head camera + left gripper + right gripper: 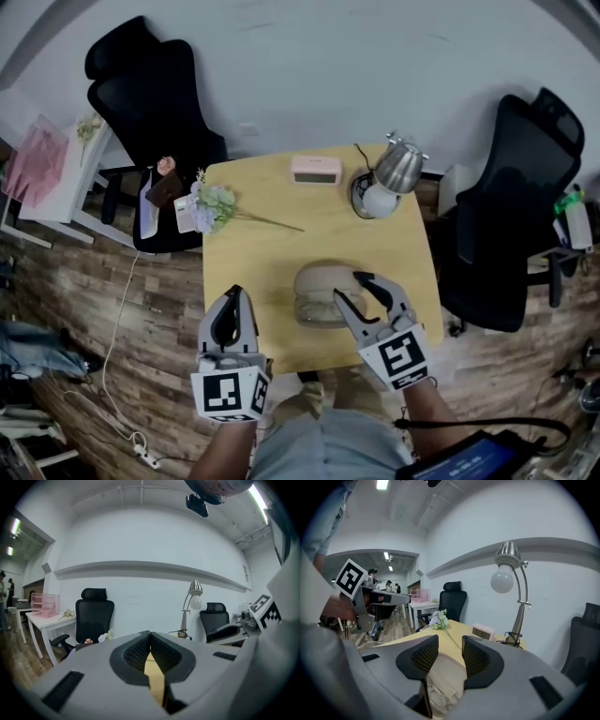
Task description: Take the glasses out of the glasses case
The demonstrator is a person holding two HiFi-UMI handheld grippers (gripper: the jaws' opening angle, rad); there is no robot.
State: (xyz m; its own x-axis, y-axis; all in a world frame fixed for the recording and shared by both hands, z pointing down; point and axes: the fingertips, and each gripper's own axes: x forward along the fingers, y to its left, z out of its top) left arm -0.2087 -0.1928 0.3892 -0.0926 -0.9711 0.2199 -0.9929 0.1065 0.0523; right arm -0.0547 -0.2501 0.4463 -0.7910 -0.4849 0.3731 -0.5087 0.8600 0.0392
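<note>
Right gripper (349,286): released; jaws stand well apart and pinch nothing. It points forward and down over the near right part of the desk.
Between the right jaws: the right gripper view shows the case in the gap and just beyond it. The pads are not pressed on it. I cannot tell whether a jaw tip brushes the case.
Left gripper (232,298): clenched; pads meet at the tips and hold nothing. A sliver of yellow desk shows through the slit below them. It sits at the near left edge of the desk, well apart from the case.
Glasses case (317,292): beige, rounded, lying open on the front half of the desk, right of centre, beside the right gripper's jaw tips.
Glasses (436,696): thin wire frame lying inside the open case.
Desk (272,253): square, yellow wooden top.
Desk lamp (398,167): silver metal shade with a white round bulb, at the far right corner, shade tipped toward the desk.
Pink box (316,170): small pink rectangular box at the middle of the far edge, well apart from the case.
Flowers (214,204): bunch of pale artificial flowers at the left edge, with a thin stem running toward the desk's middle.
Office chairs: two, black and high-backed. One stands beyond the far left corner (150,84), the other to the right of the desk (511,216).
Floor (141,309): wood planks, with a white cable (117,347) trailing across them left of the desk.
</note>
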